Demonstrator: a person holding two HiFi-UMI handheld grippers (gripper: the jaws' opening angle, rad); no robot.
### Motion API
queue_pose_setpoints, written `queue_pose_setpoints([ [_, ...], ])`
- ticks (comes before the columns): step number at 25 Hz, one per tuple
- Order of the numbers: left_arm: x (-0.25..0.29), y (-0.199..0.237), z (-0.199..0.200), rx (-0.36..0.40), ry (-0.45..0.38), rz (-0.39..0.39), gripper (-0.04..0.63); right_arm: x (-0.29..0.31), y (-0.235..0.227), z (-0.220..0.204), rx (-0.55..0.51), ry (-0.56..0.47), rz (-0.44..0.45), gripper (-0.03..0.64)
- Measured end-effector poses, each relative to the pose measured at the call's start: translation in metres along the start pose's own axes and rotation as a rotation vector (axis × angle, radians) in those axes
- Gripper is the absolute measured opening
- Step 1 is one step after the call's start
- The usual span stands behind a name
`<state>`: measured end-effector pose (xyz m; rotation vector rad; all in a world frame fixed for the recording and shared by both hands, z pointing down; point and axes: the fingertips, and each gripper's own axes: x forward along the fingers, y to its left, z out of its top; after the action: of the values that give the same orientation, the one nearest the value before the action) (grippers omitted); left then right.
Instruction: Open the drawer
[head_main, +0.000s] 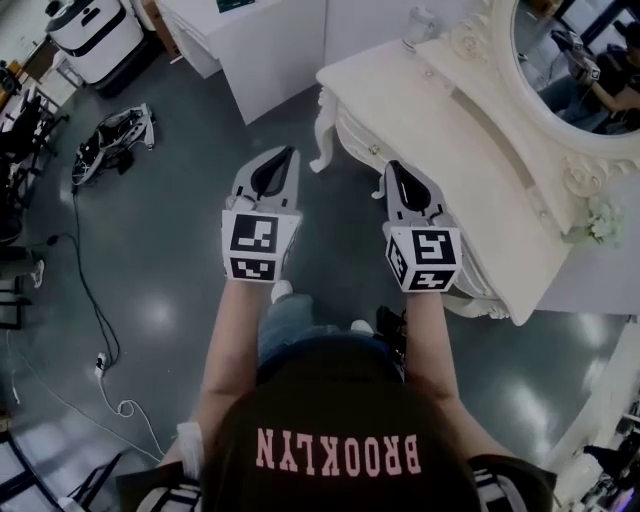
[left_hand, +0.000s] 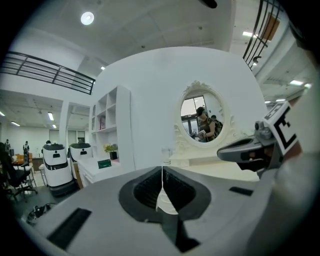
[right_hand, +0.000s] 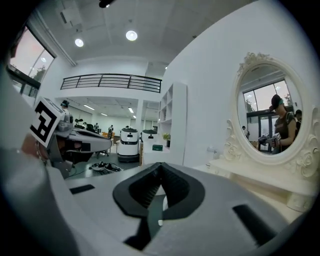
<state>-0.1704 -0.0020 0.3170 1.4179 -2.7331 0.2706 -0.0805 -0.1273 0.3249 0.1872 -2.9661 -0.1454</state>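
Observation:
A cream dressing table (head_main: 470, 170) with an oval mirror (head_main: 570, 60) stands at the right of the head view. Its carved front (head_main: 352, 135) shows only as a narrow strip under the top, and I cannot make out a drawer handle. My right gripper (head_main: 392, 165) is shut and empty, held in the air just off that front. My left gripper (head_main: 291, 152) is also shut and empty, over the grey floor to the left of the table's corner leg. The left gripper view has the left gripper (left_hand: 161, 167) facing the mirror (left_hand: 202, 120). In the right gripper view, the table (right_hand: 260, 180) lies to the right of the right gripper (right_hand: 160, 164).
A white cabinet (head_main: 270, 40) stands beyond the table, a white wheeled robot (head_main: 95, 35) at far left. Loose gear (head_main: 110, 140) and cables (head_main: 90, 290) lie on the floor to the left. A small flower bunch (head_main: 605, 220) sits by the mirror's base.

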Motion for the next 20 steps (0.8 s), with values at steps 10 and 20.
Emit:
queue_pose_setpoints([
  [10, 0.040, 0.052, -0.012, 0.018, 0.011, -0.224, 0.006, 0.041, 0.017, -0.001, 0.070, 0.055, -0.242, -0.003],
  [20, 0.063, 0.052, -0.028, -0.016, 0.048, -0.365, 0.006, 0.046, 0.023, -0.014, 0.092, 0.097, -0.362, -0.003],
])
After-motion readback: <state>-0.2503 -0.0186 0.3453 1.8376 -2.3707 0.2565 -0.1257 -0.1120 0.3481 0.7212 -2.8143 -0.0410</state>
